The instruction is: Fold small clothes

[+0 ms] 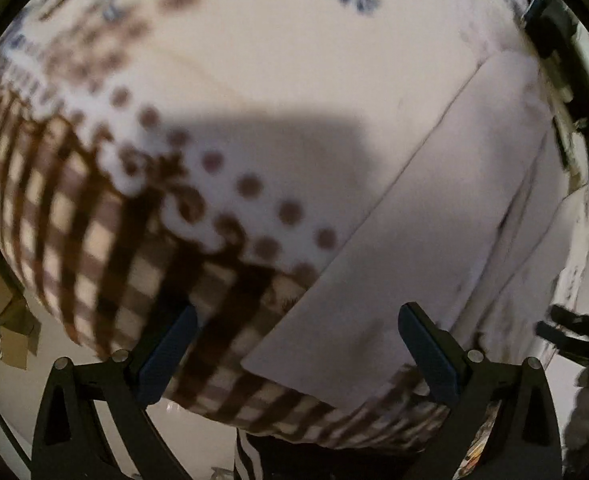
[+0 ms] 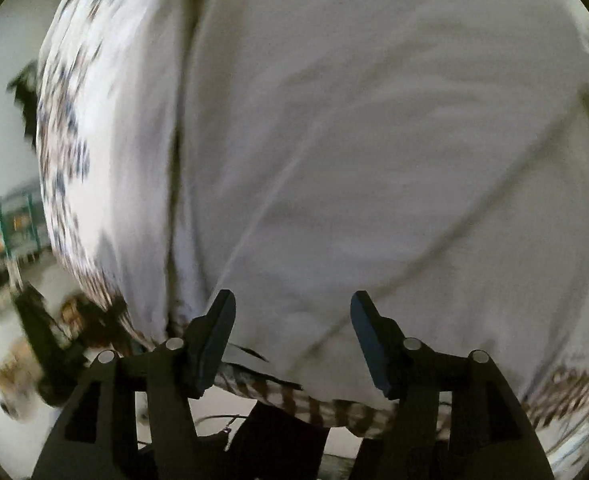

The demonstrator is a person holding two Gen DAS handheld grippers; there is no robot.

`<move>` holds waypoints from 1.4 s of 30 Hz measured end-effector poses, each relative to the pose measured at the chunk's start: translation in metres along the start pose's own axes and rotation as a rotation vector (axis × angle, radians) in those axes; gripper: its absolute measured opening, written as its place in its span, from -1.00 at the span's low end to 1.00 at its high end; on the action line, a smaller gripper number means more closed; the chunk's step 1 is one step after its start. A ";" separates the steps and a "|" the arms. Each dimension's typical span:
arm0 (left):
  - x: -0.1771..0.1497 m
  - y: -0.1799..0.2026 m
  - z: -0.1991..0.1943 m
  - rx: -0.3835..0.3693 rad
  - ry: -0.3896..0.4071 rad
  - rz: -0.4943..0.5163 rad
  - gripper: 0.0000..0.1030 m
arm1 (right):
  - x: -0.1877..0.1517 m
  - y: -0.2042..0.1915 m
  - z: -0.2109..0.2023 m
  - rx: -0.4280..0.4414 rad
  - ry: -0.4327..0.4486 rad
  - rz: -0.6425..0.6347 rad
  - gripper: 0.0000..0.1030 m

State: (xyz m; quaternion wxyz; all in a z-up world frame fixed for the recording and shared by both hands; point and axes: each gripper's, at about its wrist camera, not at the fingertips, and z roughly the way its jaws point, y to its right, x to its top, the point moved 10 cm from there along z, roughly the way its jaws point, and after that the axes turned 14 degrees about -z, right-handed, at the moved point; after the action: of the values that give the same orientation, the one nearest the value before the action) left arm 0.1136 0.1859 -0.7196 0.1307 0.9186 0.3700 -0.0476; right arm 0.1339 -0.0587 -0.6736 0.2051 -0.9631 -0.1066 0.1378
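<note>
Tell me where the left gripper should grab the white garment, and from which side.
Grip the white garment at its near corner, coming from the table's front edge. That corner lies flat on the checked tablecloth between the open left gripper fingers.

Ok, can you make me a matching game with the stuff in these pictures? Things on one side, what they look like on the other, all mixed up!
Things:
1. garment
2. cloth under it
3. left gripper
4. pads on the fingers

Looks:
A. brown checks and dots
B. open, with nothing between the fingers
C. plain white
D. dark blue

Pairs: 1-C, 2-A, 3-B, 4-D.

The right gripper is open too, just over the white garment.
</note>
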 end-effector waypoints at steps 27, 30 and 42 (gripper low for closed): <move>-0.255 0.341 -0.003 -0.041 0.130 0.859 -0.85 | -0.135 0.242 -0.086 -0.001 0.160 0.384 0.21; -0.247 0.331 0.013 0.018 0.097 0.835 -0.85 | -0.149 0.260 -0.091 0.028 0.165 0.399 0.21; -0.095 0.146 -0.030 0.163 0.113 0.364 0.68 | -0.141 0.217 -0.059 0.218 0.144 0.314 0.21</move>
State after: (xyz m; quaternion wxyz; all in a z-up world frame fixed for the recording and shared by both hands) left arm 0.1465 0.0297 -0.6434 0.0414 0.9790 0.1994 -0.0012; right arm 0.0520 -0.3111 -0.6827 0.2913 -0.9473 0.0754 0.1094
